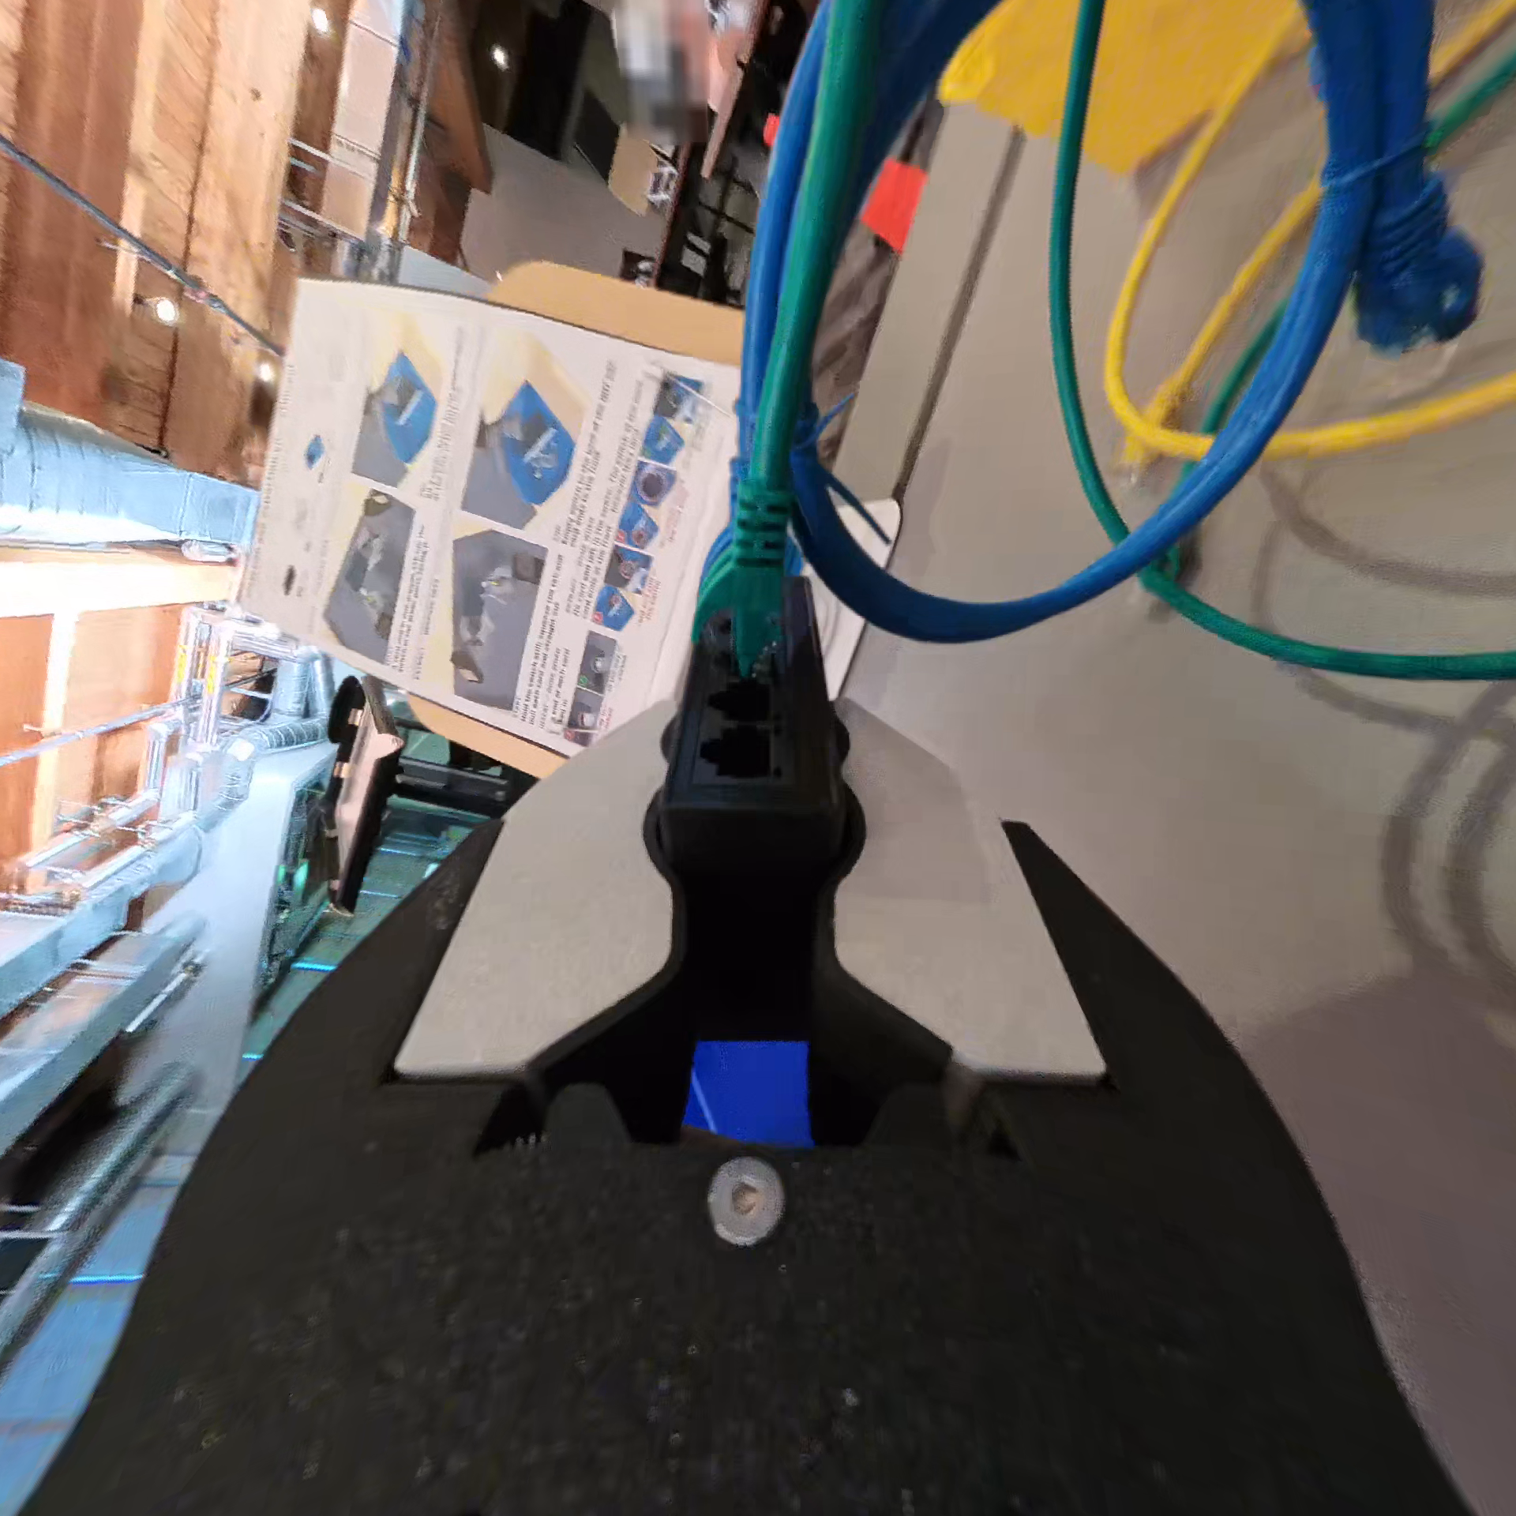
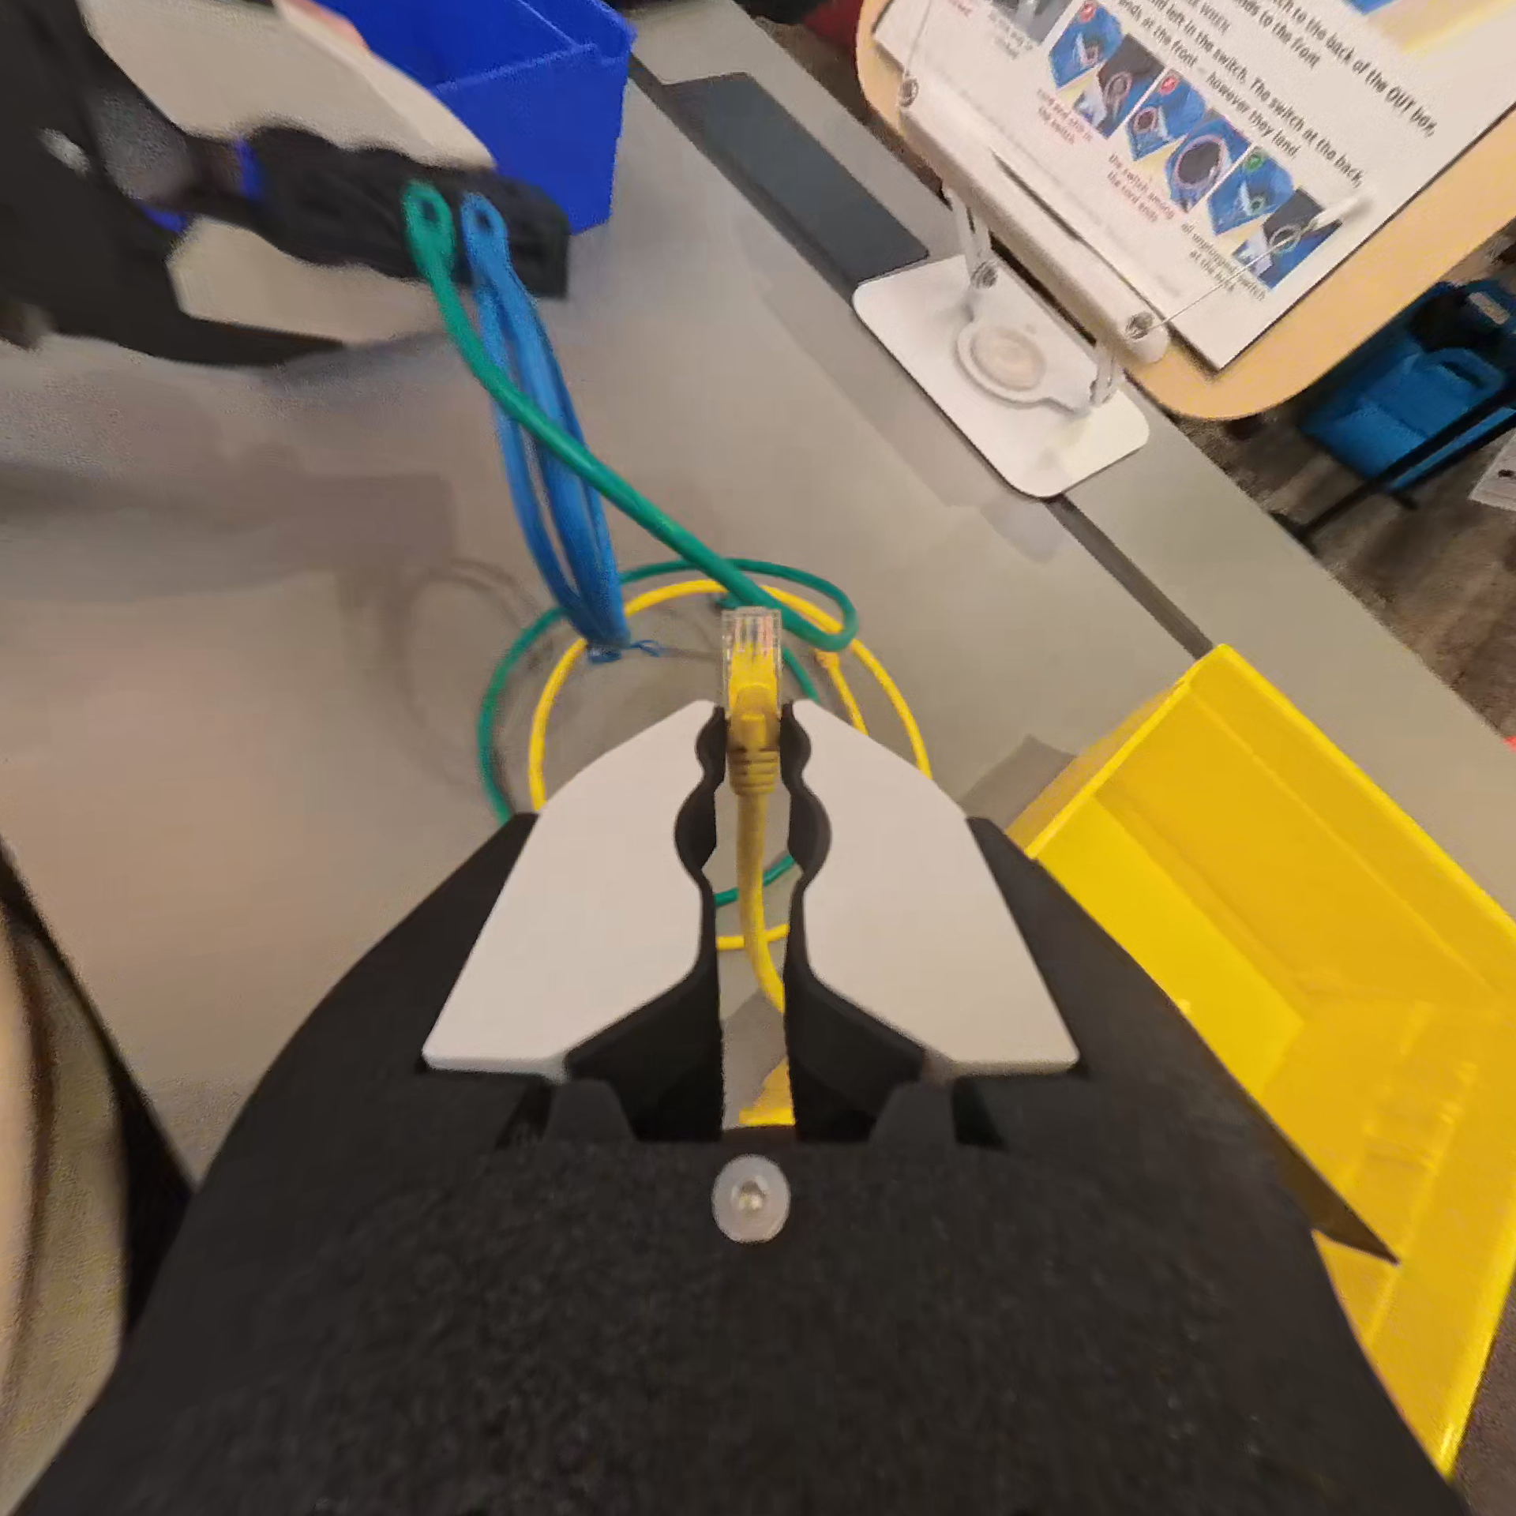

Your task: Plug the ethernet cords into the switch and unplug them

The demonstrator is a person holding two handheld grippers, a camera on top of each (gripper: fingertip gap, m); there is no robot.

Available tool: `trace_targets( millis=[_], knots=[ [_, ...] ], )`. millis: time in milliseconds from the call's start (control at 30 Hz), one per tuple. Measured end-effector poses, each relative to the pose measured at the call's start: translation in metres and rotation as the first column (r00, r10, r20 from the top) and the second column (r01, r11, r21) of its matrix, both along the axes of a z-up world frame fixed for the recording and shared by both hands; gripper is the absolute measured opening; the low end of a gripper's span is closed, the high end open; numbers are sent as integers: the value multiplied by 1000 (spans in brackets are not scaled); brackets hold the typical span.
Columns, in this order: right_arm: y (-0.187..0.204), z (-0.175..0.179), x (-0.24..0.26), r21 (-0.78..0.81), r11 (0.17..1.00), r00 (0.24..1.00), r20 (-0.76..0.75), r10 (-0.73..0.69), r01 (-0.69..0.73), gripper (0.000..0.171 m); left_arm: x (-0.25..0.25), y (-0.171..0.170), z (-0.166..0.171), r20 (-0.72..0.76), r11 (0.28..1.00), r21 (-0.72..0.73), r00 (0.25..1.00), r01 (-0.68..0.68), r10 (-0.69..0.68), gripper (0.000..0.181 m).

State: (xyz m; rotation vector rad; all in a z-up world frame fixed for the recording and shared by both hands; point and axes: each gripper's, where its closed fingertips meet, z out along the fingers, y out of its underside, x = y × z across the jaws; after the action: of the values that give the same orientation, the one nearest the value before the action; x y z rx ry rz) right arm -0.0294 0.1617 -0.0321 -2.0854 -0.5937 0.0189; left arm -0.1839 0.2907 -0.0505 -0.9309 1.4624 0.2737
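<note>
My left gripper (image 1: 753, 787) is shut on the black switch (image 1: 751, 722) and holds it in the air, turned sideways. A green cord (image 1: 759, 541) is plugged into it, with a blue cord (image 1: 902, 599) beside it; two nearer ports show empty. In the right wrist view the switch (image 2: 492, 230) is blurred at upper left with the green plug (image 2: 426, 217) and blue plug (image 2: 482, 226) in it. My right gripper (image 2: 752, 714) is shut on the yellow cord's boot (image 2: 752, 738); its clear plug (image 2: 748, 644) points forward above the table.
A grey table (image 2: 246, 656) carries coils of yellow cord (image 2: 886, 689) and green cord (image 2: 492, 722). A yellow bin (image 2: 1230, 943) stands at the right, a blue bin (image 2: 533, 107) behind the switch. An instruction sheet on a white stand (image 2: 1009, 369) is at the far right.
</note>
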Motion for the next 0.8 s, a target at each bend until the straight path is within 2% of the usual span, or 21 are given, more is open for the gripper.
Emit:
trace_targets(
  millis=[67, 133, 233, 333, 500, 600, 667, 800],
  knots=[
    [9, 8, 1, 75, 997, 1000, 21, 0, -2, 12, -3, -4, 17, 52, 999, -41, 999, 13, -10, 30],
    [13, 36, 11, 176, 984, 996, 74, -48, 34, 13, -11, -1, 39, 111, 998, -63, 994, 1, 6, 29],
    [7, 110, 22, 354, 933, 993, 71, -99, 68, 12, -31, 11, 70, 196, 995, -93, 979, -36, 54, 30],
    [-10, 191, 40, 530, 843, 977, 119, -177, 88, 12, -51, 26, 90, 235, 991, -105, 966, -87, 109, 30],
    [-41, 305, 53, 677, 731, 956, 152, -250, 83, 12, -66, 40, 86, 184, 986, -112, 972, -125, 144, 29],
    [-53, 356, 64, 700, 709, 939, 182, -291, 84, 12, -60, 37, 76, 132, 988, -83, 981, -132, 142, 30],
    [-58, 383, 75, 702, 706, 928, 195, -316, 93, 12, -55, 35, 71, 91, 989, -30, 985, -146, 148, 30],
    [-69, 411, 98, 677, 725, 901, 228, -370, 127, 12, -48, 30, 62, 41, 989, 6, 988, -146, 146, 30]
  ],
)
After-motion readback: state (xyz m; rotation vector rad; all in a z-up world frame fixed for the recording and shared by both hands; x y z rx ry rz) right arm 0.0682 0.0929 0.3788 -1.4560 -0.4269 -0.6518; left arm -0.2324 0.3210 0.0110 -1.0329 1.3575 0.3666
